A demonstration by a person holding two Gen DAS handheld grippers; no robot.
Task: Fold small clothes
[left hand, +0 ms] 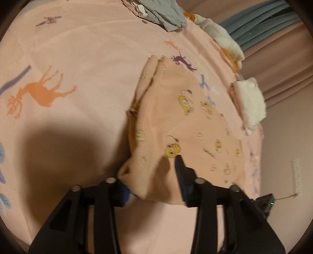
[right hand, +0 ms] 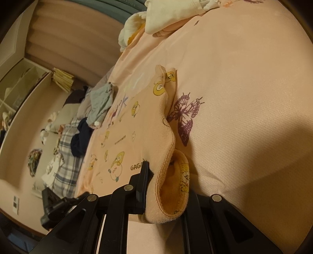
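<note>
A small peach garment (left hand: 187,125) with yellow cartoon prints lies on a pink bed sheet (left hand: 82,58). My left gripper (left hand: 154,175) is shut on the garment's near edge; one dark finger (left hand: 181,168) lies on top of the cloth, the other is under it. In the right wrist view the same garment (right hand: 140,121) stretches away, its cuff (right hand: 174,187) with a yellow lining bunched at my right gripper (right hand: 164,175). That gripper is shut on the cuff, with one finger (right hand: 143,175) showing on the left and the other hidden by cloth.
A folded white and pink piece (left hand: 250,101) lies at the sheet's right edge. A grey garment (left hand: 166,15) and white cloth (left hand: 221,35) lie at the far end. Off the bed are a grey garment (right hand: 101,101), dark clothes (right hand: 81,136), plaid cloth (right hand: 66,168) and shelves (right hand: 17,86).
</note>
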